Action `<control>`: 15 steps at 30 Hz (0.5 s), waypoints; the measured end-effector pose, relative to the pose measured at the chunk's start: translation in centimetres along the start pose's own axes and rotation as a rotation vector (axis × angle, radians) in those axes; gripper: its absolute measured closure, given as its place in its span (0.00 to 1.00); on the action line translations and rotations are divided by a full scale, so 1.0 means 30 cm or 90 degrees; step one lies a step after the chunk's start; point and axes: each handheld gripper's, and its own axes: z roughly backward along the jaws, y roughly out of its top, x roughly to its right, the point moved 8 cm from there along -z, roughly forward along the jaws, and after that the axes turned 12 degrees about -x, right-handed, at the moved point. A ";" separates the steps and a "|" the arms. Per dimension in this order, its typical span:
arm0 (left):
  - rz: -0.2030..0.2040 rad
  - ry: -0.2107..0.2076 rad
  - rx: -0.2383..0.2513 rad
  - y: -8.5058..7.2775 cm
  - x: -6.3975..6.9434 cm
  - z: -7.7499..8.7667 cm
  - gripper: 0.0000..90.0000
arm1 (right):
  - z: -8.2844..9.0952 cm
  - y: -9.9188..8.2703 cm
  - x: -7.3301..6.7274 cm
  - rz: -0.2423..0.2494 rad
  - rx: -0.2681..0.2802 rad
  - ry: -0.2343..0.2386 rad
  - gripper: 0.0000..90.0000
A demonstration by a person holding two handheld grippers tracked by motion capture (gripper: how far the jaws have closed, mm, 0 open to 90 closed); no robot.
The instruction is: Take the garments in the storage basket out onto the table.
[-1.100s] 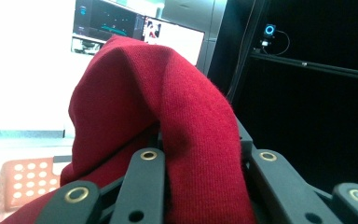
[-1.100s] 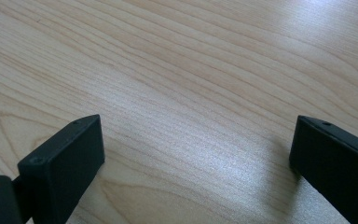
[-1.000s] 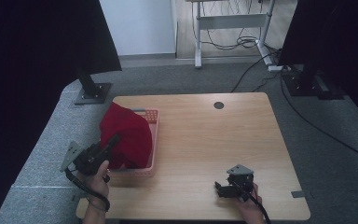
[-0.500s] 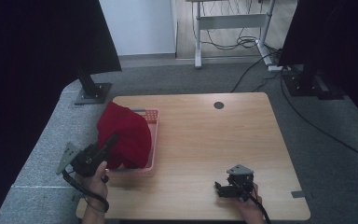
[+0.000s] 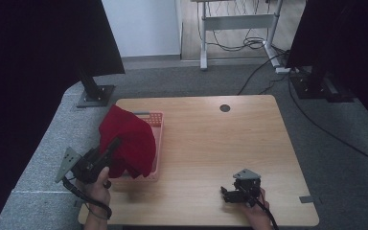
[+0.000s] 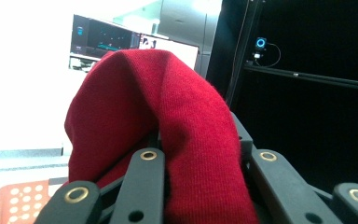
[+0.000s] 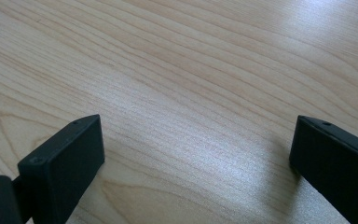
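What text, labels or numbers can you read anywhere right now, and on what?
None can be read.
Monitor screens behind the red cloth: coloured marks, too small and blurred to read.
Red cloth, pink basket, table: no print visible.
Left claw, right claw: no markings legible.

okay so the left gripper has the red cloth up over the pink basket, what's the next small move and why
Probably lift the left gripper a little higher and toward the table's bare middle: its jaws are shut on the red cloth, which drapes over the pink basket. The right gripper rests open.
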 end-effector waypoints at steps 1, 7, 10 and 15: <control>0.000 0.000 0.000 0.000 0.001 -0.001 0.82 | 0.000 0.000 0.000 0.000 0.000 0.000 0.03; -0.001 0.001 0.002 0.000 0.004 -0.001 0.82 | 0.000 0.000 0.000 0.001 0.000 0.001 0.03; 0.002 0.000 0.005 0.004 0.007 0.000 0.82 | 0.000 0.000 -0.001 0.001 0.000 0.001 0.03; -0.005 -0.001 0.006 0.014 0.023 -0.006 0.82 | 0.000 0.000 -0.001 0.001 0.000 0.001 0.03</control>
